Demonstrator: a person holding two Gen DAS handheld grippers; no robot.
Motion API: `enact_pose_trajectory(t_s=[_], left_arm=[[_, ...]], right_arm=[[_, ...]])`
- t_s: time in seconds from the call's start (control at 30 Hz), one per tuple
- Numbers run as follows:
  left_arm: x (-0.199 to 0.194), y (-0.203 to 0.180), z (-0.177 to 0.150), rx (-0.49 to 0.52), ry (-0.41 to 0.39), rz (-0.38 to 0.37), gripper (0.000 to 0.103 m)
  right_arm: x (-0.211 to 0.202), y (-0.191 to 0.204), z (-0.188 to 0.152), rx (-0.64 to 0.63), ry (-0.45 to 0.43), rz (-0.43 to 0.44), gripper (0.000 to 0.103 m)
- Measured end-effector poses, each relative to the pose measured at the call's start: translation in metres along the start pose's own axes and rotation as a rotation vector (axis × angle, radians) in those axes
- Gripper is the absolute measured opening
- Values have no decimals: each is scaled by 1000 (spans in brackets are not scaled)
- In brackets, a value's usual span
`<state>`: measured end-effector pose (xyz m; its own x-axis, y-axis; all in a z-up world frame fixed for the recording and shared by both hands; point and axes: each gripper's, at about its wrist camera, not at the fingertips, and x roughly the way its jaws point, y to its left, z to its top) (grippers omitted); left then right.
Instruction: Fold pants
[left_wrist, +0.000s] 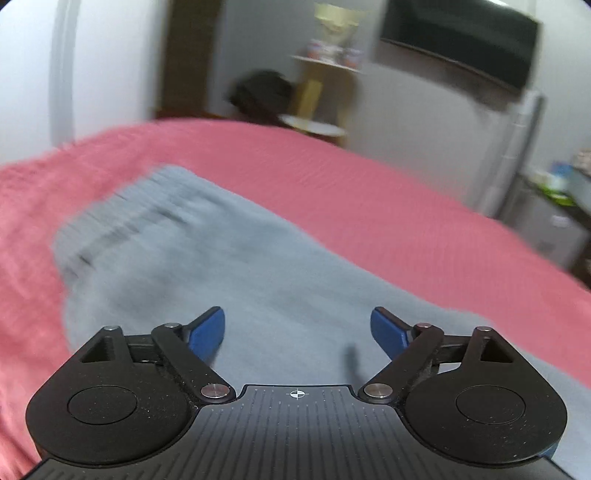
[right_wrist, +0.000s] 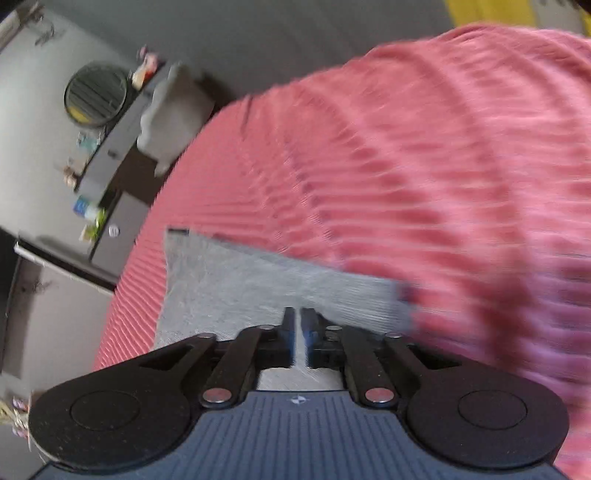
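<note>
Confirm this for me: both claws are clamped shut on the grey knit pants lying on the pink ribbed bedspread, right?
Not quite. Only the right claw is shut on the grey knit pants; the left wrist view shows the left claw open above them.

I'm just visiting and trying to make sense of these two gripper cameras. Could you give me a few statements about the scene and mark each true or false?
1. The pants are grey. True.
2. They lie on a green cover. False: the bedspread under them is pinkish red.
3. The left gripper is open, its blue fingers spread above the cloth. True.
4. The right gripper is wide open. False: its jaws are nearly together, with grey fabric between them.
5. A dark screen hangs on the wall beyond the bed. True.
6. Both pictures are sharp. False: both are smeared by motion blur.
</note>
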<state>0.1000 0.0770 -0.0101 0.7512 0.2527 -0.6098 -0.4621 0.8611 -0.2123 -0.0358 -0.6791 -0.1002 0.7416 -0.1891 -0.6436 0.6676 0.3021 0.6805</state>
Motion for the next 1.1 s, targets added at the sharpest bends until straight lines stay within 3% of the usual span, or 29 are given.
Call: enact_pose_trajectory(t_s=[0.03, 0.07, 0.13, 0.23, 0.33, 0.4, 0.5, 0.53, 0.57, 0.7, 0.73, 0.93, 1.0, 1.07, 1.1], left_arm=[[-5, -8, -3, 32, 25, -47, 92], [-12, -18, -8, 68, 50, -88, 92], [-24, -37, -24, 116, 108, -161, 92], [-29, -54, -47, 188, 203, -228, 93], [-34, -65, -64, 315, 219, -167, 93], [-31, -65, -66, 333, 220, -117, 93], [-27, -54, -67, 271, 235, -95, 94], [-30, -53, -67, 262, 235, -92, 94], [-29, -52, -66, 262, 234, -87, 94], [-29, -55, -70, 294, 213, -69, 95], [-28, -55, -71, 302, 210, -66, 95], [-29, -53, -69, 290, 215, -76, 95], [-30, -53, -69, 290, 216, -77, 95], [-31, -54, -69, 292, 216, -75, 95], [-30, -54, -69, 293, 216, -75, 95]], right_arm=[[-7, -9, 1, 33, 3, 9, 46], [-18, -18, -4, 71, 0, 21, 55], [-21, -31, -6, 112, 6, 16, 63], [-22, -45, 0, 139, 49, 19, 63], [-11, -42, 4, 118, 51, 60, 63], [-4, -33, 6, 67, 54, 56, 62], [7, -29, 11, 63, 86, 63, 45], [6, -29, 11, 63, 84, 75, 23], [2, -29, 10, 55, 70, 96, 12], [-8, -18, 6, -29, 20, 140, 12], [-8, -16, 6, -42, 18, 138, 17], [9, -15, 14, -33, 66, 107, 27], [9, -15, 15, -20, 58, 111, 27], [4, -9, 13, -73, 40, 88, 13], [2, -4, 12, -102, 30, 74, 13]])
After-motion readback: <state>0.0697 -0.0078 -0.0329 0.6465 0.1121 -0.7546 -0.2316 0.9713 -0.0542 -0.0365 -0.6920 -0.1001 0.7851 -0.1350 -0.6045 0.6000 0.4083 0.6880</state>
